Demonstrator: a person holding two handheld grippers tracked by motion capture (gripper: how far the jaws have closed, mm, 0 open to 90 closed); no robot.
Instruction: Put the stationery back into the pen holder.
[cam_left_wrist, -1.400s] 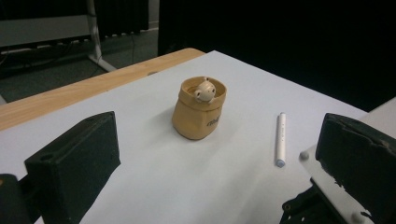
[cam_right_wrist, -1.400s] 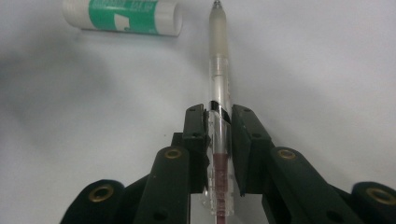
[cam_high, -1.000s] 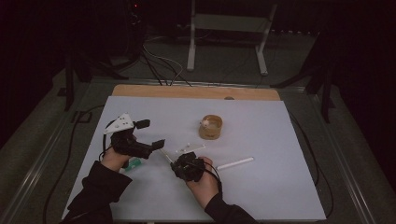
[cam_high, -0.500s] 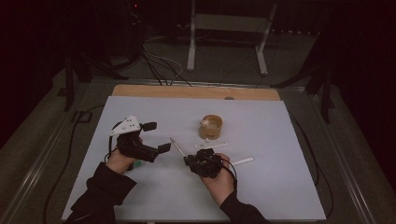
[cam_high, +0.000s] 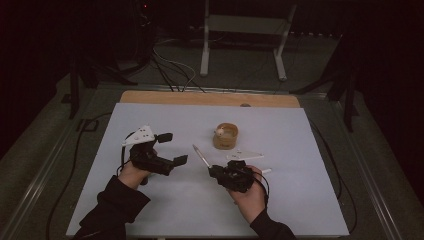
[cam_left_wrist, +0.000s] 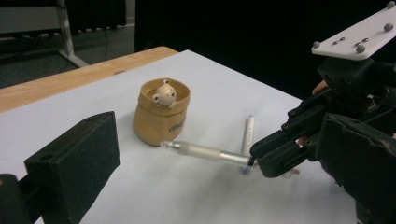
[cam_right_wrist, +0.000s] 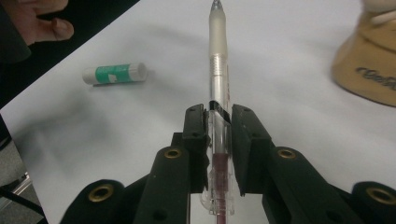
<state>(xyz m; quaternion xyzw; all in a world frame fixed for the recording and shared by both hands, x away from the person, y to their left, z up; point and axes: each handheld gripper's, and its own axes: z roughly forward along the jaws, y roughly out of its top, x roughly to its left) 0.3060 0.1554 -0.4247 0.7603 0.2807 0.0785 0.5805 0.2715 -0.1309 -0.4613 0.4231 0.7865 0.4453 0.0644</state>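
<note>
Pen picked up, not yet stowed.
Pen (cam_right_wrist: 218, 79) is clamped in right gripper (cam_high: 216, 171) jaws, held above tabletop (cam_high: 300, 200) near holder (cam_high: 225, 136); left gripper (cam_high: 172, 148) jaws released, apparently empty. Insertion remains.

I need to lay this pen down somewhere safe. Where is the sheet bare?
Bare: the sheet's right side beyond the right claw, and its far left corner. Crowded: the middle, around the holder, the white pen and the held pen.
</note>
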